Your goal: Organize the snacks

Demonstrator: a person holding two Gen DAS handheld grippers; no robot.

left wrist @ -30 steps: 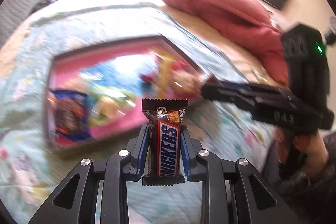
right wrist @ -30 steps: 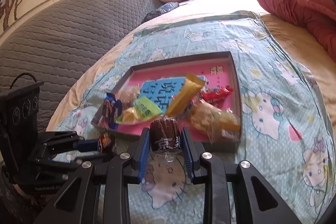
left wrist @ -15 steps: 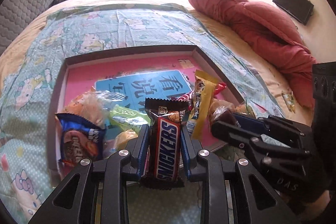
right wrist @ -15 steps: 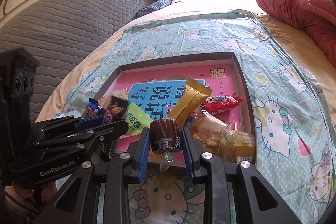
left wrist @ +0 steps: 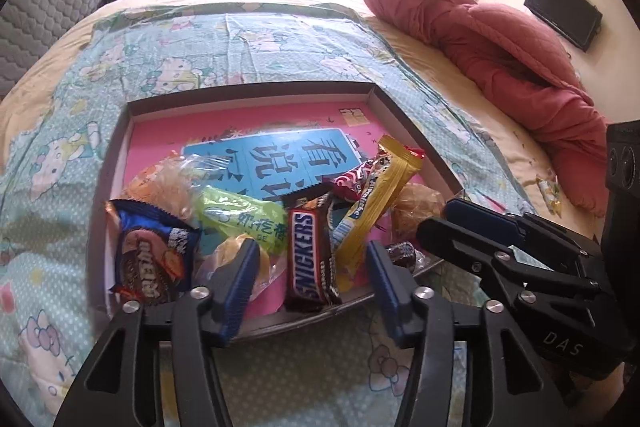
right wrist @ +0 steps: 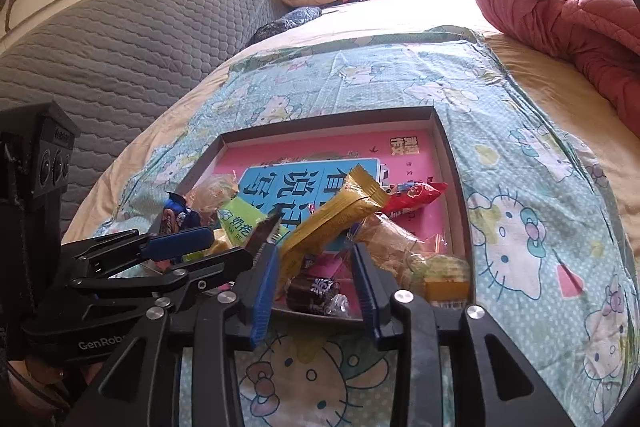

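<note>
A shallow brown-walled tray [left wrist: 384, 103] with a pink floor lies on the bed and holds several snacks. A Snickers bar [left wrist: 307, 259] lies at its near edge between the open fingers of my left gripper [left wrist: 308, 267], free of them. A small brown wrapped candy [right wrist: 314, 289] lies in the near edge between the open fingers of my right gripper [right wrist: 316, 267]; it also shows in the left wrist view [left wrist: 402, 253]. A yellow bar [left wrist: 376, 203], a green packet [left wrist: 240, 217] and a blue cookie pack [left wrist: 150, 253] lie in the tray too.
The tray [right wrist: 452, 163] sits on a Hello Kitty sheet [right wrist: 520, 211]. A red quilt [left wrist: 500, 39] is bunched at the right. A grey padded headboard [right wrist: 132, 39] runs along the left. One small yellow snack [left wrist: 548, 191] lies on the bed by the quilt.
Both grippers moved over the tray's near edge and opened. The Snickers bar left the left gripper and the brown candy left the right gripper; both now lie in the tray.
</note>
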